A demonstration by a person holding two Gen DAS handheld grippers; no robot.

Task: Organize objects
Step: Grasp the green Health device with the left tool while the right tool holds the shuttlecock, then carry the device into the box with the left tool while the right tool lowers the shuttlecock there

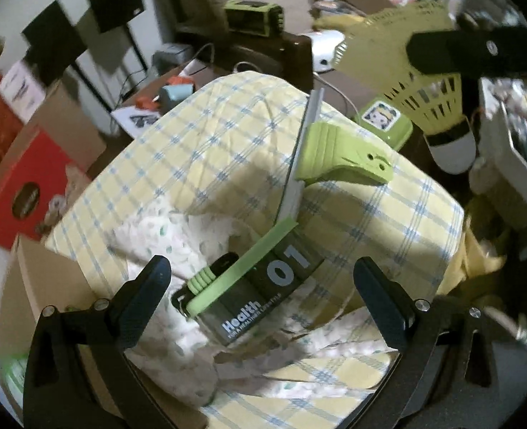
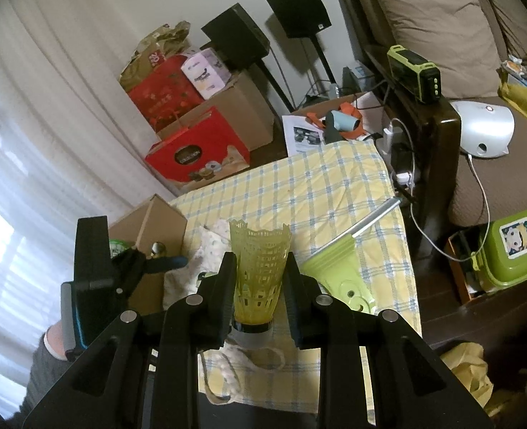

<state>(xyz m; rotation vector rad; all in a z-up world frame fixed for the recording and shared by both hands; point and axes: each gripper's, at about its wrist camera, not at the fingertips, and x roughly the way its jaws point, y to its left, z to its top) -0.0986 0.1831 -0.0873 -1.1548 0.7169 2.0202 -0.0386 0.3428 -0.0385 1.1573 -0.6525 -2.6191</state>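
Right wrist view: the right gripper (image 2: 259, 279) is clamped on a yellow shuttlecock (image 2: 259, 271), held above the checked cloth (image 2: 299, 186). Just right of it lies a green squeegee (image 2: 338, 268). The left gripper (image 1: 263, 286) hangs with its jaws apart over a dark box (image 1: 249, 293) on the near cloth, holding nothing. The shuttlecock seems mid-carry; next it needs a spot to go, perhaps the cardboard box (image 2: 149, 225) at left.

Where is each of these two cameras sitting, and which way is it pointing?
Left wrist: on the left claw, open, looking down at a dark pill box on the checked cloth.
Right wrist: on the right claw, facing the room, gripping a yellow shuttlecock; a sleeve shows.
Shared: shuttlecock, cloth, green clip.
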